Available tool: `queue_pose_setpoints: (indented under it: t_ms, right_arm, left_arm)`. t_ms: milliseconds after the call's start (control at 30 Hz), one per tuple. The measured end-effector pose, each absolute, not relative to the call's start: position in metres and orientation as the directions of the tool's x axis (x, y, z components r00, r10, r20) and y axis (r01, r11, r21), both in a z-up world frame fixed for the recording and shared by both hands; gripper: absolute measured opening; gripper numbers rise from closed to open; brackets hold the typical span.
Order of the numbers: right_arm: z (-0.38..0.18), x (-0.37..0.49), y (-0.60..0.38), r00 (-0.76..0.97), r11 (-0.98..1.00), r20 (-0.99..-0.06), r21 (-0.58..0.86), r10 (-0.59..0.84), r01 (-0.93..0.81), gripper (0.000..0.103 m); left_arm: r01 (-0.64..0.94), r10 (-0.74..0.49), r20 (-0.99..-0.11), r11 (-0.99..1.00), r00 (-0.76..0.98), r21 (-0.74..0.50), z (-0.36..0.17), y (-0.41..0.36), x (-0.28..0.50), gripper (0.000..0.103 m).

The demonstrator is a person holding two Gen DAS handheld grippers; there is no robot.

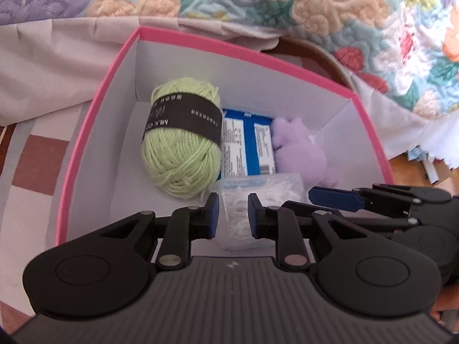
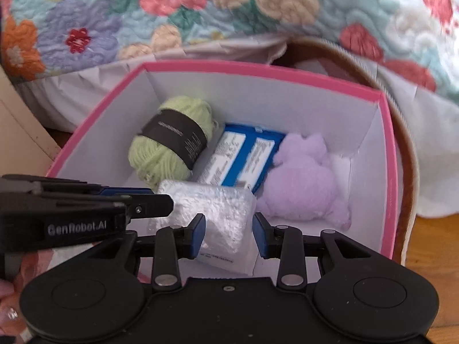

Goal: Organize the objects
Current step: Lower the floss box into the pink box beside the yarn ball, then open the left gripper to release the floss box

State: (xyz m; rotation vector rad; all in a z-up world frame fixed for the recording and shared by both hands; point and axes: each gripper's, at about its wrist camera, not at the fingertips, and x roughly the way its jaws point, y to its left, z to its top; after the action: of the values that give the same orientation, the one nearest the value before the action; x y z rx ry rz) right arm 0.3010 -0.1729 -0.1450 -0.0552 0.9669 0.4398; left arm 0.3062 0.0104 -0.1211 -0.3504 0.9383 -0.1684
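Pink box [image 1: 94,106]: holds green yarn [image 1: 180,140], blue packet [image 1: 246,143], purple plush [image 1: 301,149], clear bag of white bits [image 1: 258,200] nearest.
Left tongs [image 1: 233,215]: released, gapped over the bag.
Right tongs [image 2: 229,235]: released too, same bag.
Risk: both crowd one slippery bag (tongs could bump), or a pinch shoves it sideways.

Your left gripper [image 1: 233,215], jaws parted, hovers over the cotton-swab packet [image 1: 259,197] inside the pink box [image 1: 94,109], frame centre.
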Motion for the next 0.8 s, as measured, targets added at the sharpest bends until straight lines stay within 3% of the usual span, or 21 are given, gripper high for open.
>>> queue_pose_setpoints:
  t_ms: [300,433,567,800]
  right_arm:
    - [-0.108,0.271,-0.188,0.556,0.908,-0.743,0.171,0.373,-0.381,0.043]
    - [-0.094,0.258,-0.186,0.568,0.906,-0.732,0.164,0.377,-0.391,0.043]
    - [-0.078,0.242,-0.180,0.585,0.902,-0.726,0.114,0.362,-0.416,0.045]
    - [-0.053,0.216,-0.180,0.575,0.902,-0.738,0.104,0.353,-0.420,0.047]
  left_arm:
    - [-0.008,-0.281,-0.774,0.938,0.567,-0.346,-0.092,0.017,0.289,0.022]
    - [-0.006,-0.275,-0.781,0.942,0.561,-0.336,-0.078,0.022,0.278,0.026]
    - [0.000,-0.270,-0.782,0.945,0.562,-0.326,-0.061,0.024,0.264,0.039]
    - [0.050,-0.229,-0.800,0.969,0.554,-0.243,-0.021,0.018,0.231,0.042]
